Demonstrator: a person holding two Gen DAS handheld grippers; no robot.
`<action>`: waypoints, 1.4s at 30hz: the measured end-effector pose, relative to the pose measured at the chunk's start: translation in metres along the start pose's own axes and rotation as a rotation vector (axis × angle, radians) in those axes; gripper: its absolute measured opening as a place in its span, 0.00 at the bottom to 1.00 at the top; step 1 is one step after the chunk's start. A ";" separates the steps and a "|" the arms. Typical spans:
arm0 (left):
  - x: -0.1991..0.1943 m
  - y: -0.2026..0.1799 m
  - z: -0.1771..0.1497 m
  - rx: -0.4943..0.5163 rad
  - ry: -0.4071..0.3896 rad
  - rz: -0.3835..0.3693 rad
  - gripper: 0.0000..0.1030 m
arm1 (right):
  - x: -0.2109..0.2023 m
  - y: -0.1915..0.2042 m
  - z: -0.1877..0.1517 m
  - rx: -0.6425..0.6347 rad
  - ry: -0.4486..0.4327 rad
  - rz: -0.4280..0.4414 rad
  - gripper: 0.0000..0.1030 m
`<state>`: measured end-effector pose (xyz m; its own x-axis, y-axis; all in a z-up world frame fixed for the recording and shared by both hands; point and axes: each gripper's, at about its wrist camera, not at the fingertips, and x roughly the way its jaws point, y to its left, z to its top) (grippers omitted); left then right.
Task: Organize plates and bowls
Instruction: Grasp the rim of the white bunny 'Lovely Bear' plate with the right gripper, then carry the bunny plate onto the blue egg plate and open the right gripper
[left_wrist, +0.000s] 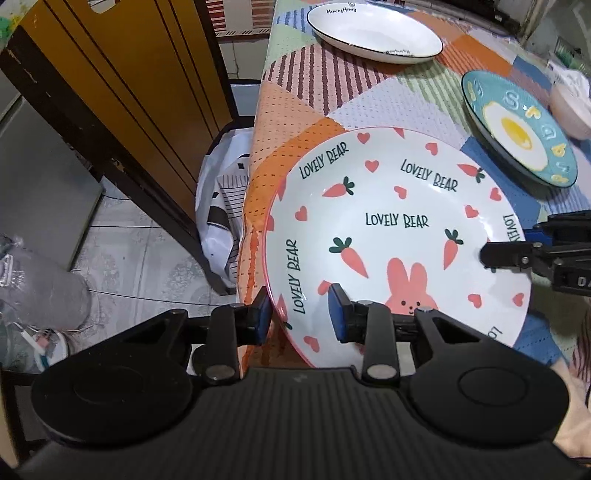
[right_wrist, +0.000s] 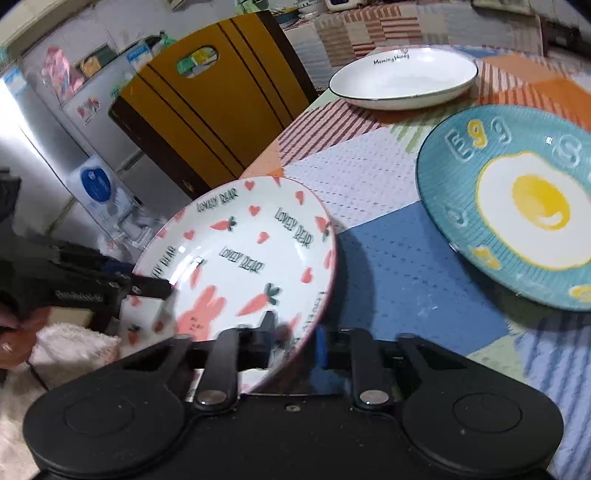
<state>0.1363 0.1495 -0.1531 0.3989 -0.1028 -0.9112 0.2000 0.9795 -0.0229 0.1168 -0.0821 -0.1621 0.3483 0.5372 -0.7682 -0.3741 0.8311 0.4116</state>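
Note:
A white rabbit-and-carrot "Lovely Bear" plate (left_wrist: 391, 236) sits at the table's near left corner, overhanging the edge; it also shows in the right wrist view (right_wrist: 243, 258), tilted up. My left gripper (left_wrist: 301, 314) straddles its near-left rim, one pad inside the plate and one outside, with a visible gap. My right gripper (right_wrist: 295, 341) is closed on the plate's right rim; in the left wrist view it reaches in from the right (left_wrist: 491, 254). A blue egg plate (right_wrist: 517, 206) and a white black-rimmed dish (right_wrist: 404, 77) lie farther back.
The table has a patchwork cloth (left_wrist: 369, 96). A yellow chair back (left_wrist: 122, 74) stands left of the table, with a white bag (left_wrist: 221, 221) on the floor below. A pale bowl (left_wrist: 570, 107) sits at the far right.

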 end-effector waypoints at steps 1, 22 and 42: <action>0.000 -0.002 0.001 0.008 0.017 0.000 0.30 | -0.001 -0.001 0.000 -0.008 0.011 0.015 0.22; -0.054 -0.074 0.032 0.056 -0.086 -0.102 0.30 | -0.094 -0.035 0.015 -0.130 -0.058 0.040 0.20; 0.004 -0.153 0.127 0.071 -0.077 -0.197 0.30 | -0.131 -0.152 0.051 0.032 -0.111 -0.059 0.19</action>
<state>0.2213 -0.0229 -0.1014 0.4124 -0.3069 -0.8577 0.3423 0.9248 -0.1663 0.1722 -0.2712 -0.0991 0.4627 0.4985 -0.7331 -0.3232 0.8649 0.3840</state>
